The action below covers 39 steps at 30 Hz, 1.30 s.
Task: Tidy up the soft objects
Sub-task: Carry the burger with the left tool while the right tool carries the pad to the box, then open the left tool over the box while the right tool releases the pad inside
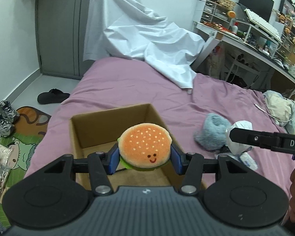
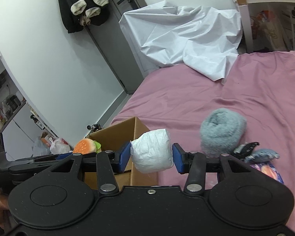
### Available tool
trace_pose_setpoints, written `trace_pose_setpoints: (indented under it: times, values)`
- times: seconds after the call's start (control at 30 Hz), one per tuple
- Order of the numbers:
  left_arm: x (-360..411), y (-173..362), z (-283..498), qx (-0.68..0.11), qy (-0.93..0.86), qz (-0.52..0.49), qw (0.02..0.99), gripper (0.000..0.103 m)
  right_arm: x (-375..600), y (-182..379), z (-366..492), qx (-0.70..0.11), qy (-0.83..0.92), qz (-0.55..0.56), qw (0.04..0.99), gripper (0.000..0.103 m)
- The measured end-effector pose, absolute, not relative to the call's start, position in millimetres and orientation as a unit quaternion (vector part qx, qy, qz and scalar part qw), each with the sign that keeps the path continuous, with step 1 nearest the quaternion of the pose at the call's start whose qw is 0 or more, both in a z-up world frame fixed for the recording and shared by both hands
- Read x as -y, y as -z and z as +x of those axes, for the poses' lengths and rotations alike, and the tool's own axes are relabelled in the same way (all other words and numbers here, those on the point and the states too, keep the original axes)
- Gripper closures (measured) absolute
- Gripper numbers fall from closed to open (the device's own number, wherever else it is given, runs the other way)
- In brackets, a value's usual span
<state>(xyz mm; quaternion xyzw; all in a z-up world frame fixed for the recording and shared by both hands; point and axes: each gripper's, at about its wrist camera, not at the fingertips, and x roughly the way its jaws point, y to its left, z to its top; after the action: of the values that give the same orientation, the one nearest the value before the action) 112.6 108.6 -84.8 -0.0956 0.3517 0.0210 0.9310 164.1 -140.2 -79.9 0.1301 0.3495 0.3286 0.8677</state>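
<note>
My left gripper (image 1: 144,160) is shut on a plush hamburger (image 1: 144,146) with a smiling face, held above the open cardboard box (image 1: 108,116) on the pink bed. The burger (image 2: 85,146) also shows at the left in the right wrist view, over the box (image 2: 120,133). My right gripper (image 2: 151,156) is shut on a white wrapped soft bundle (image 2: 152,152), just right of the box. In the left wrist view that bundle (image 1: 241,129) sits at the tip of the right gripper's finger (image 1: 245,135). A fluffy grey-blue soft item (image 2: 222,135) lies on the bed to the right.
A pink bedsheet (image 1: 127,82) covers the bed, with a crumpled white sheet (image 1: 147,39) at its far end. Small soft items and a packet (image 2: 265,157) lie by the grey fluff. Shoes (image 1: 4,118), a slipper (image 1: 51,96) and a mat are on the floor at left; a cluttered desk (image 1: 255,39) stands right.
</note>
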Motion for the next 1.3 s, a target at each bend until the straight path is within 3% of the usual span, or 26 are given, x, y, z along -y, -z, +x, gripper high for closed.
trace_pose_setpoints:
  times: [0.67, 0.8, 0.93, 1.07, 1.3]
  values:
    - [-155.3, 120.2, 145.4, -0.361, -0.078, -0.132, 0.92, 0.05, 83.5, 88.2, 187.2, -0.357, -0.372, 0.086, 0.853, 0.058]
    - [-160.1, 117.5, 145.3, -0.357, -0.082, -0.14, 0.92, 0.043, 70.7, 84.7, 191.0, -0.352, -0.383, 0.083, 0.85, 0.058]
    - [-159.5, 108.0, 139.8, -0.339, -0.085, -0.142, 0.926, 0.025, 62.4, 83.6, 195.3, -0.348, -0.389, 0.086, 0.849, 0.057]
    - [-157.8, 102.0, 133.5, -0.335, -0.103, -0.135, 0.927, 0.024, 58.6, 83.9, 197.5, -0.35, -0.395, 0.097, 0.844, 0.054]
    - [-158.0, 99.1, 119.5, -0.33, -0.117, -0.159, 0.923, 0.023, 68.6, 78.5, 189.6, -0.344, -0.386, 0.103, 0.85, 0.028]
